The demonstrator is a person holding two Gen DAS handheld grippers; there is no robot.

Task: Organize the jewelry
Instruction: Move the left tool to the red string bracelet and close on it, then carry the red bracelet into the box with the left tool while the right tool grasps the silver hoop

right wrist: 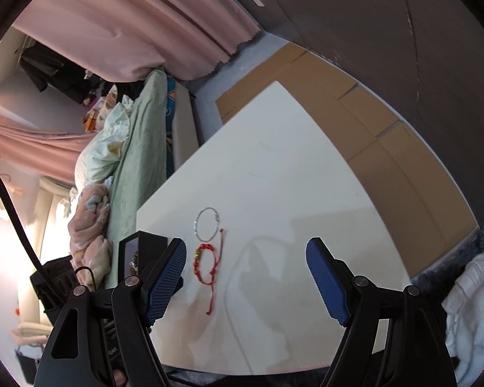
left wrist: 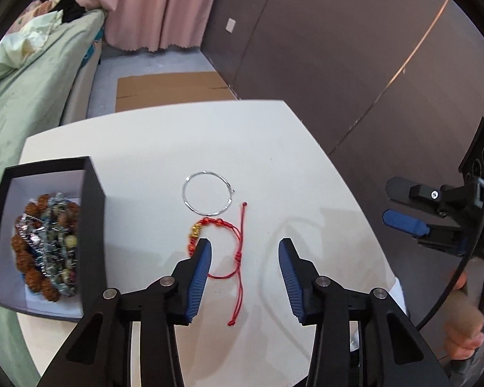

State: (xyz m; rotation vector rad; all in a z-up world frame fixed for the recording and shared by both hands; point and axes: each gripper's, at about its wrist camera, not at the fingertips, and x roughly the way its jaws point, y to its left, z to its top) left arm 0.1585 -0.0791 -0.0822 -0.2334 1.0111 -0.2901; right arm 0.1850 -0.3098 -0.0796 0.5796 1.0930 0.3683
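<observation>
Red cord bracelet with gold and red beads lies at centre of the white table; its loop passes under the left pad of the left gripper. Silver bangle lies just above it in frame, nearly touching. Left gripper jaws partly open, nothing clamped. Black box at left edge of frame holds a heap of beaded bracelets. Right gripper, at lower centre of its own view, jaws wide, empty.
</observation>
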